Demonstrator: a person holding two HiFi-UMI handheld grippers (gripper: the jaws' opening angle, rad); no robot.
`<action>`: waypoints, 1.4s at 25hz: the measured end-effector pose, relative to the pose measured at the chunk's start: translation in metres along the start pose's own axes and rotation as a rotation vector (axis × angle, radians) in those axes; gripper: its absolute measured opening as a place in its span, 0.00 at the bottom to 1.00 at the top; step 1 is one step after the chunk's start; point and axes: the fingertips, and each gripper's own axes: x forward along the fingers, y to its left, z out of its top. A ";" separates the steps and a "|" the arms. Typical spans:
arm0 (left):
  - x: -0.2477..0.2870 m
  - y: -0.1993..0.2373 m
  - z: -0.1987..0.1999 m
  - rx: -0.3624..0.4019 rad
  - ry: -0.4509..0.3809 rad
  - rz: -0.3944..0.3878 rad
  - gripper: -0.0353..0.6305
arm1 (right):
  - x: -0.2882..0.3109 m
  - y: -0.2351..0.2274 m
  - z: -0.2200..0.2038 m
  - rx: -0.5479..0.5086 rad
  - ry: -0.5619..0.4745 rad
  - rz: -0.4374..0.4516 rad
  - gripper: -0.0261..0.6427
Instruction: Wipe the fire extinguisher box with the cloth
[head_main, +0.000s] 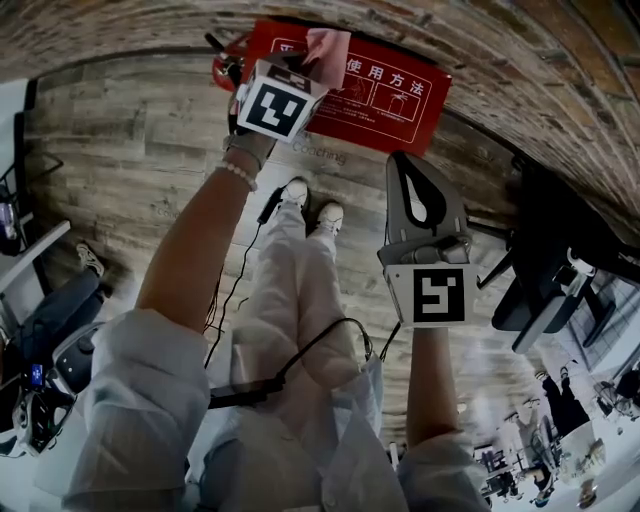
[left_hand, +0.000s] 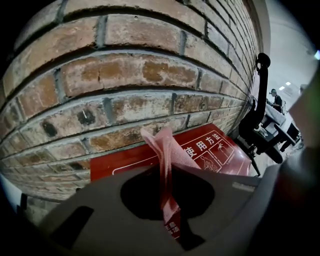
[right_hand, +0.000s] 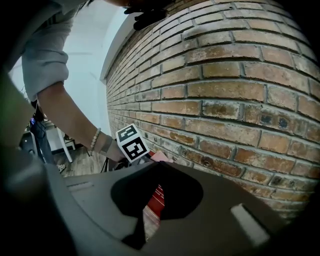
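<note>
The left gripper (head_main: 305, 72) is clenched on a crumpled pink cloth (head_main: 328, 48), held over the left part of the red metal fire extinguisher box (head_main: 395, 100) at the foot of the brick wall (left_hand: 125, 75). The right gripper (head_main: 402, 165) hangs nearer and to the right, jaws together and empty.

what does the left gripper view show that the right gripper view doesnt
Only the left gripper view: the left gripper shut on the pink cloth, the white printed instructions on the box front, and a black office chair.
Only the right gripper view: the person's forearm with a bead bracelet, and the left gripper's marker cube.
Both: the brick wall, the red fire extinguisher box and the cloth, though the right gripper view catches only a sliver of box and a pink corner.
</note>
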 end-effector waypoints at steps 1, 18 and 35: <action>-0.001 0.003 -0.003 -0.005 0.002 0.004 0.07 | 0.001 0.001 0.000 0.000 -0.001 0.003 0.05; -0.030 0.066 -0.032 -0.073 0.013 0.108 0.07 | 0.009 0.022 0.002 -0.007 0.005 0.027 0.05; -0.054 0.107 -0.060 -0.110 0.028 0.184 0.07 | 0.012 0.037 0.006 -0.027 0.017 0.035 0.05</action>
